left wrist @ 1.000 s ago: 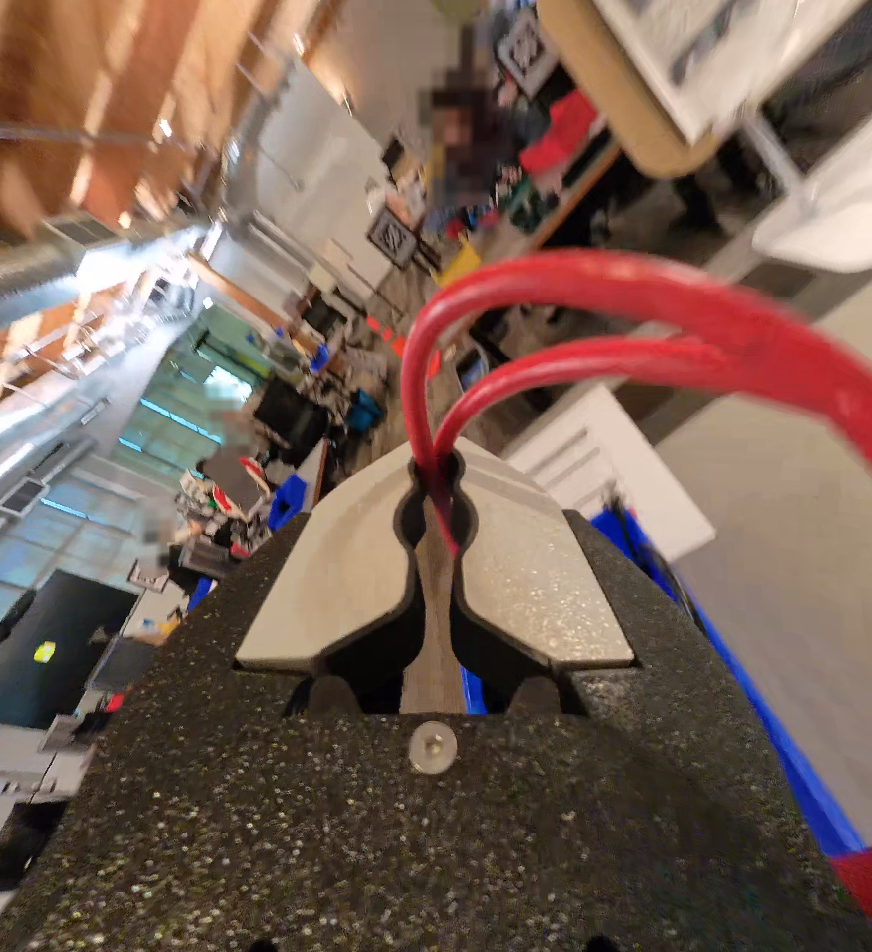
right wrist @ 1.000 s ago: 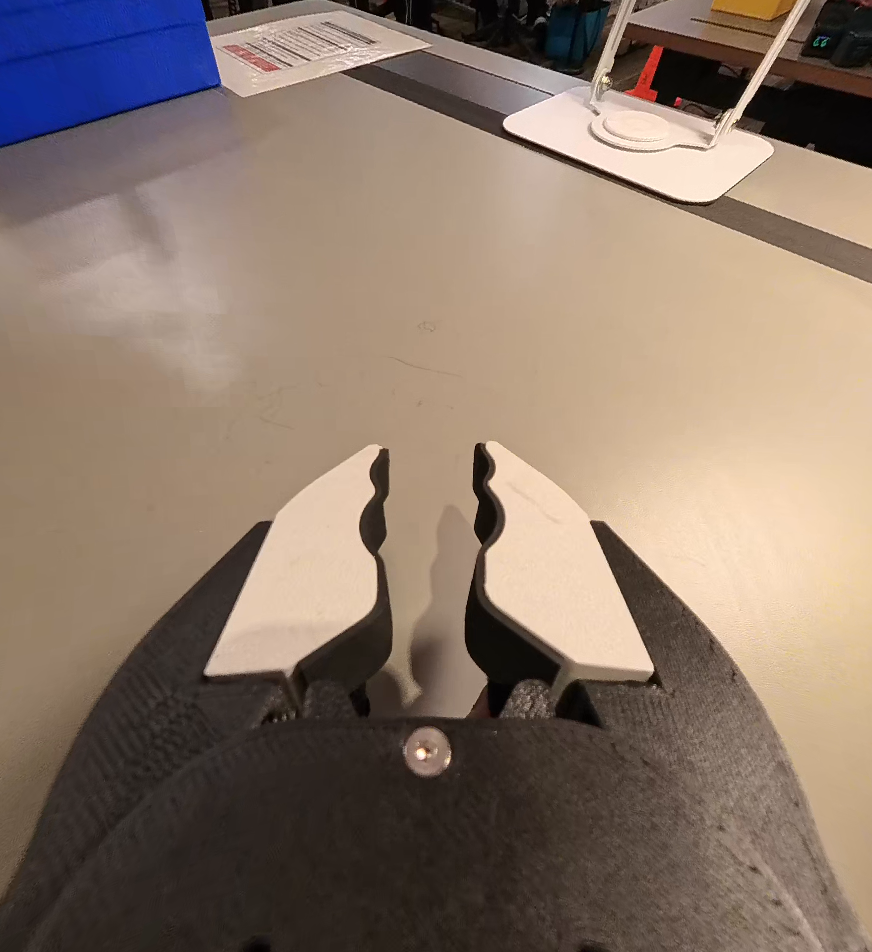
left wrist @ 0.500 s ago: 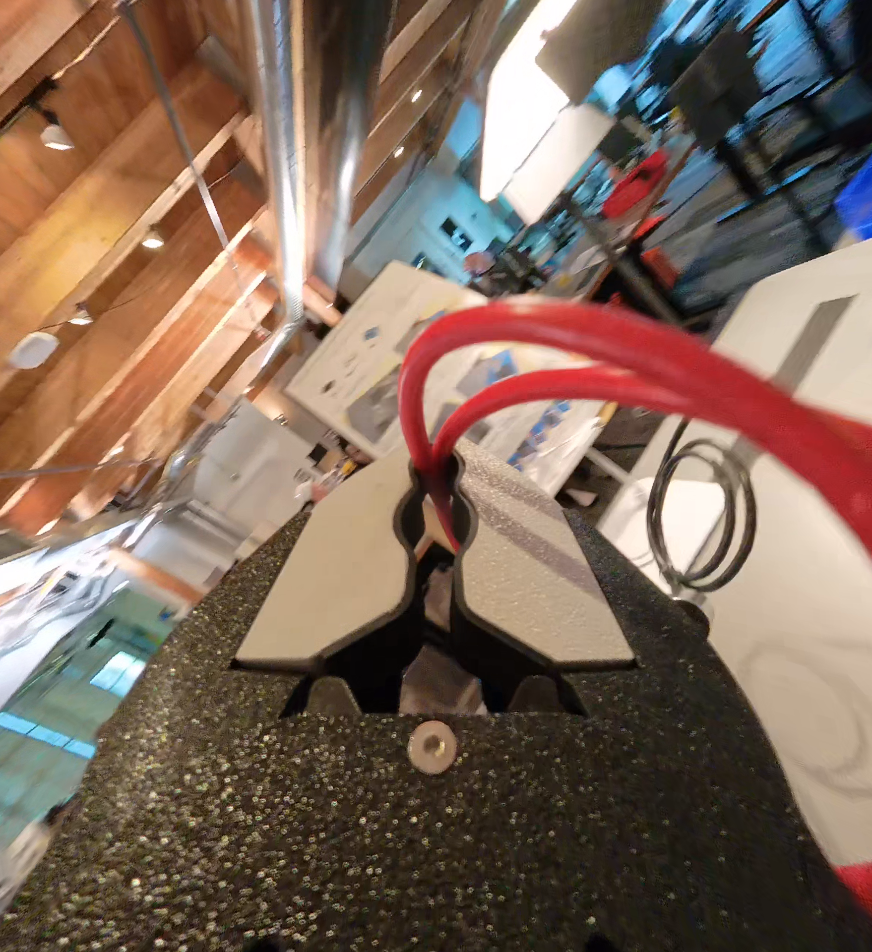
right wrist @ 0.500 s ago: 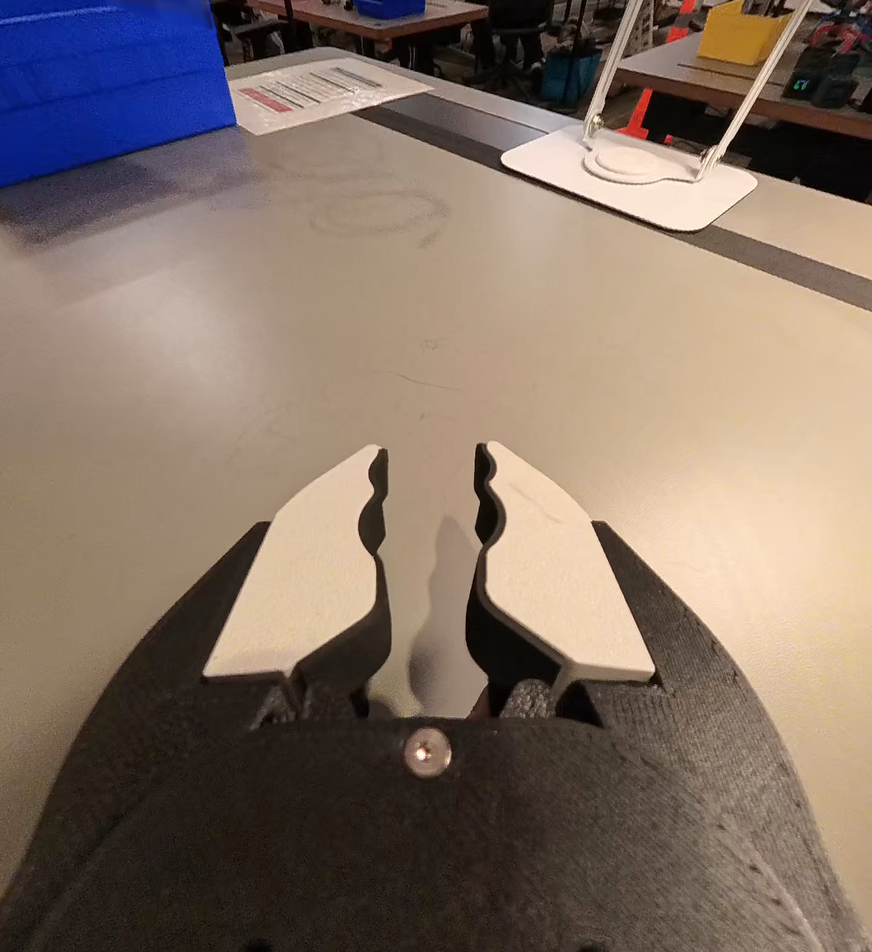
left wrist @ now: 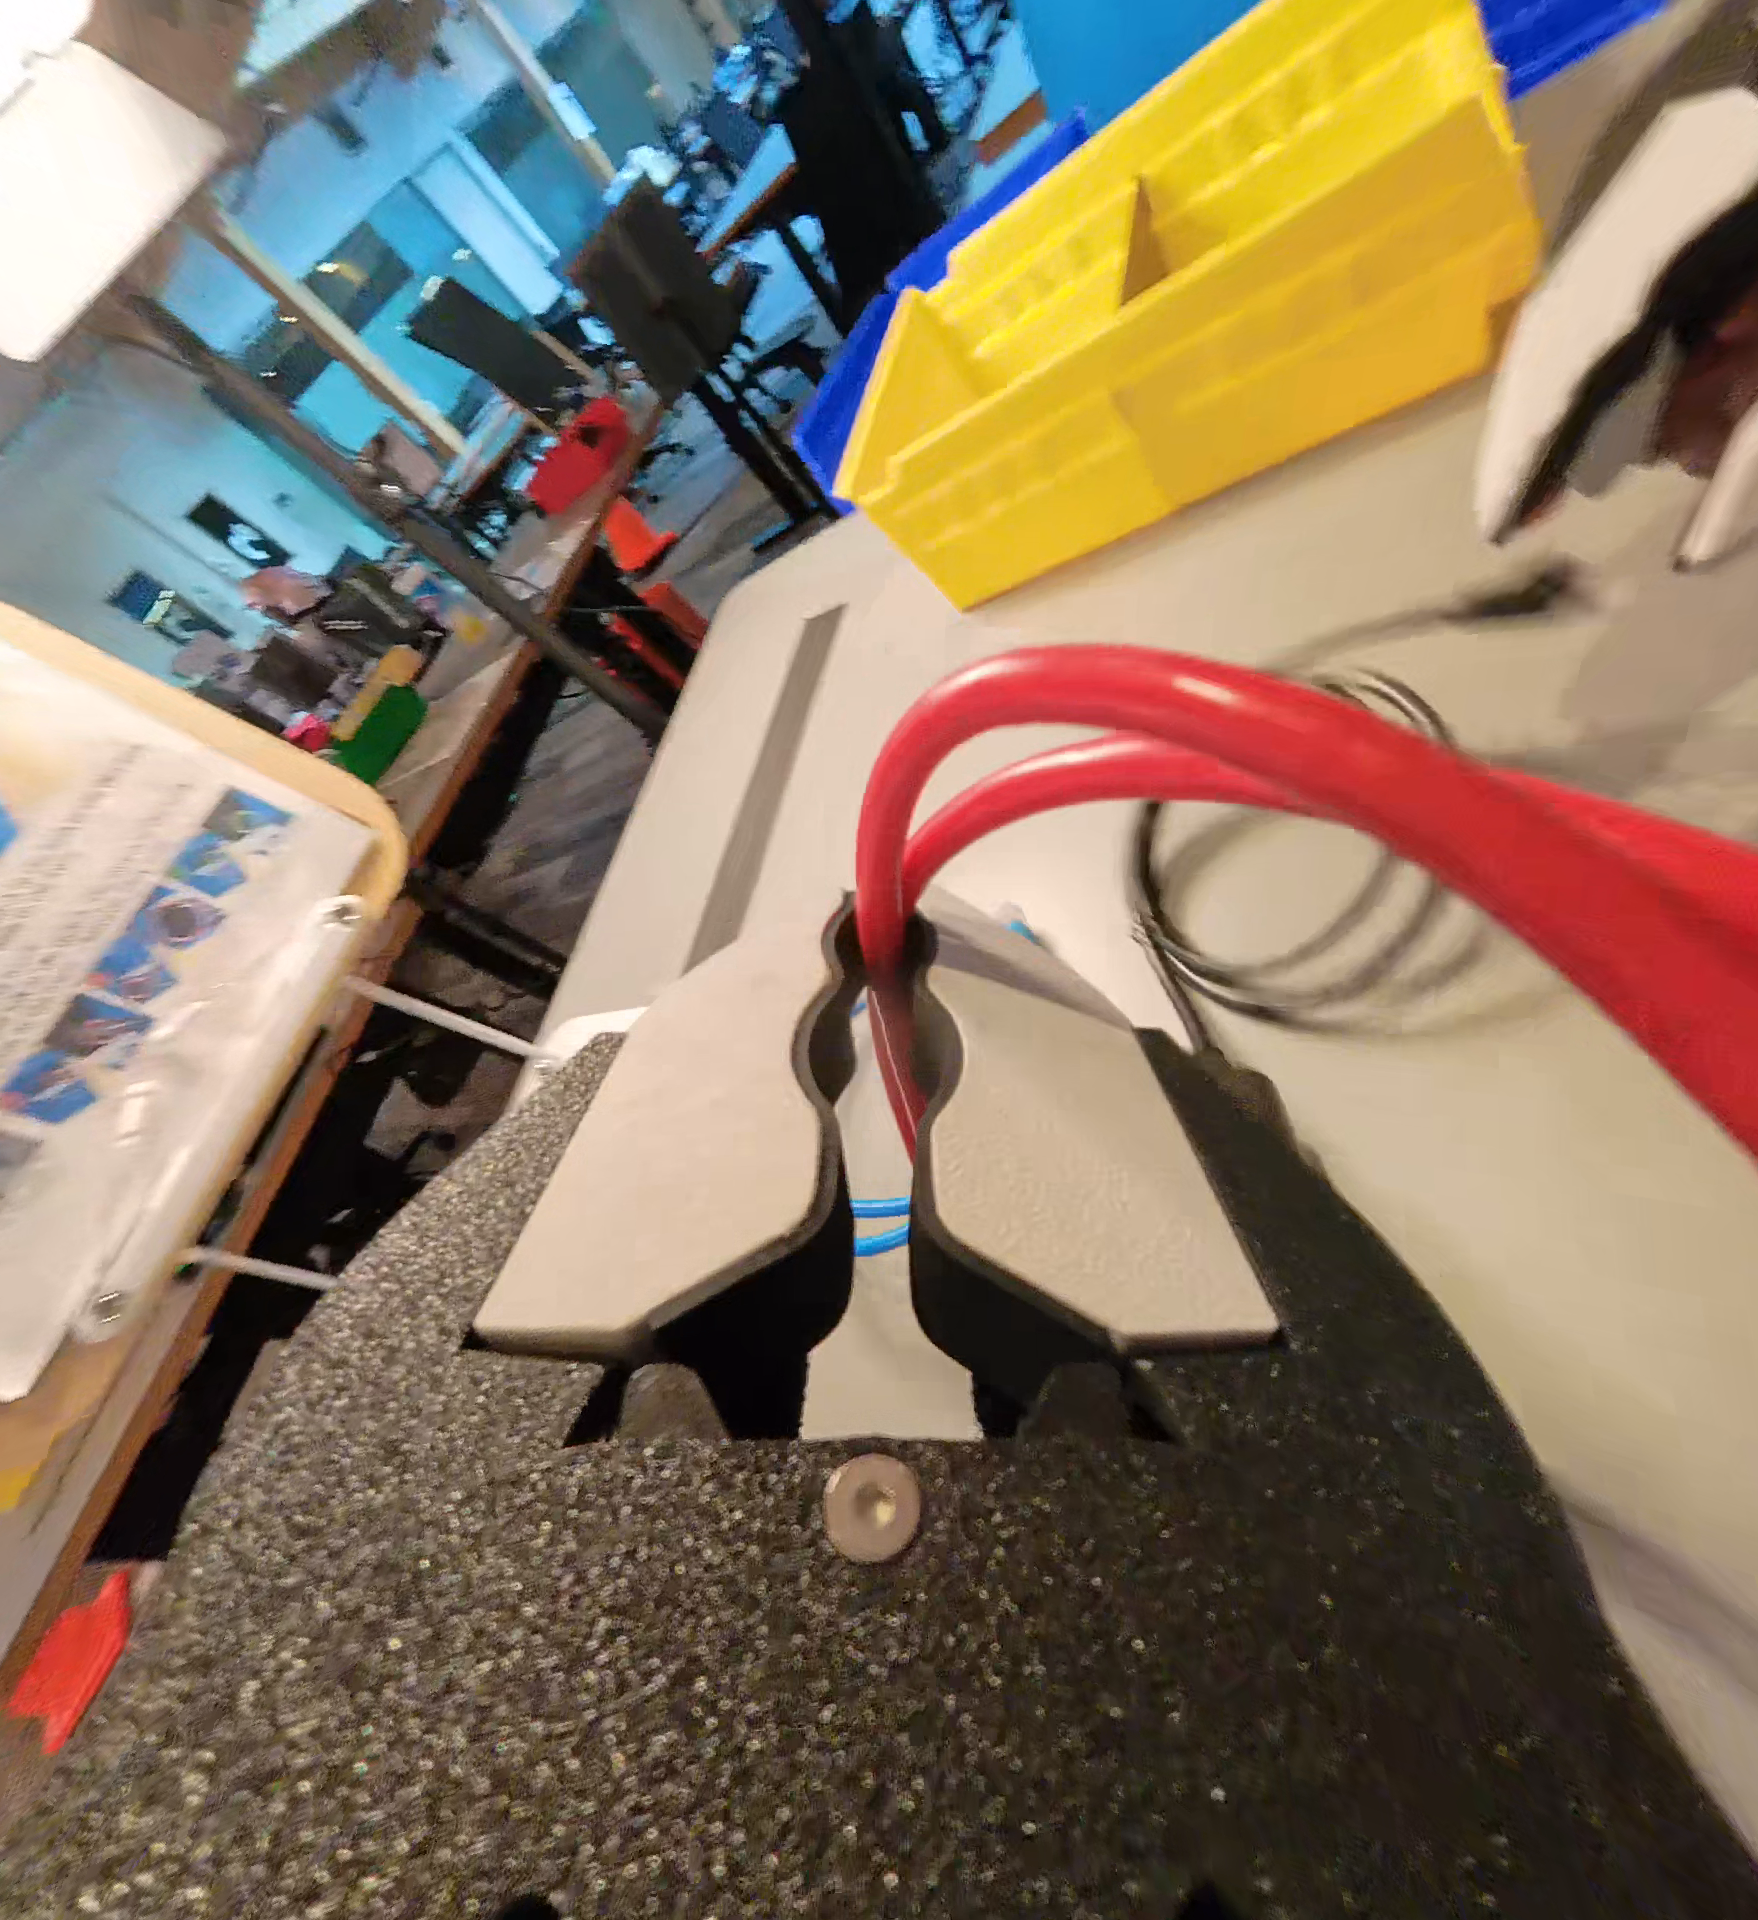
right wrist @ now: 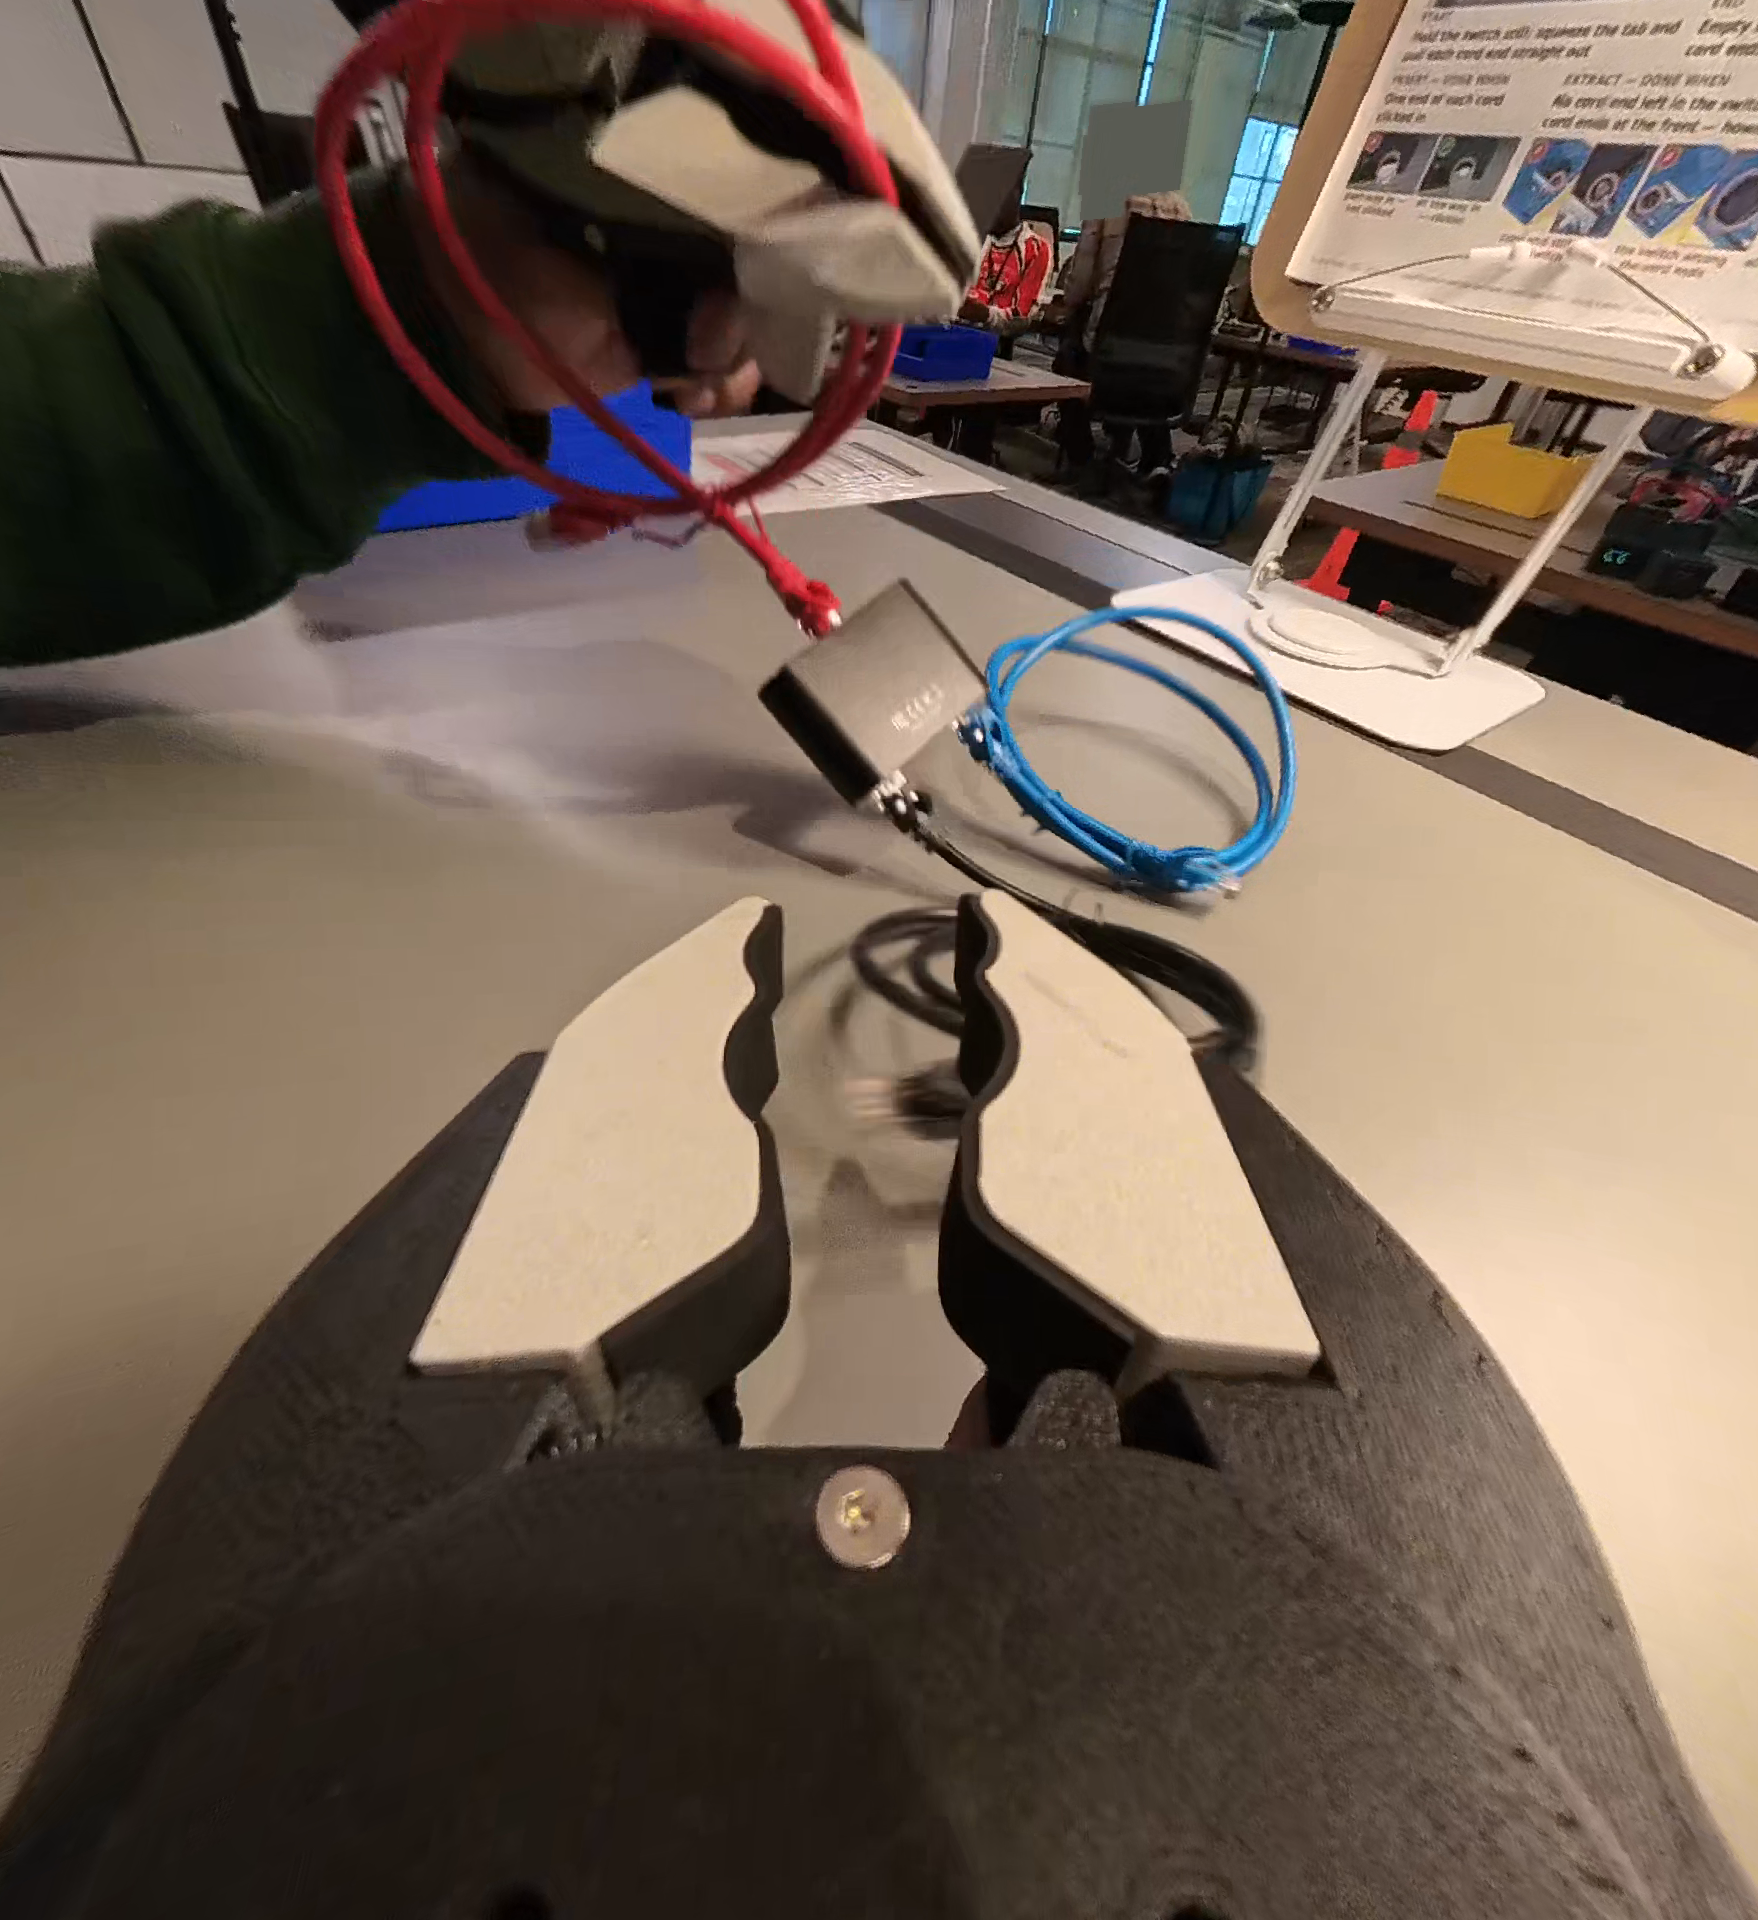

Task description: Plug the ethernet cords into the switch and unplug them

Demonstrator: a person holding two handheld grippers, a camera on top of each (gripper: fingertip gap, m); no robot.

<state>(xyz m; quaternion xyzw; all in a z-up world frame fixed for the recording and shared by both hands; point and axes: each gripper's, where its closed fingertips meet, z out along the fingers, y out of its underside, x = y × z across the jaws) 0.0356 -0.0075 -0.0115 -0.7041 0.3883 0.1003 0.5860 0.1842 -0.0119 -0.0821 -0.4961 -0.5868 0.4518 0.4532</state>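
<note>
The left gripper (left wrist: 880,940) pinches a coiled red ethernet cord (left wrist: 1270,748) between its closed fingertips, raised above the grey table (right wrist: 231,987). One cord end sits in the small dark metal switch (right wrist: 880,691) — lifted and tilted. A coiled blue ethernet cord (right wrist: 1145,748) touches its other side. The right gripper (right wrist: 867,920) hovers empty, jaws apart.

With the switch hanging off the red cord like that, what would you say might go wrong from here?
1. The left gripper is shut on the red cord, and the switch looks lifted and tilted by that plug; it may pop out or strain.
2. The blue cord and black cable trail from the switch and could snag.
</note>
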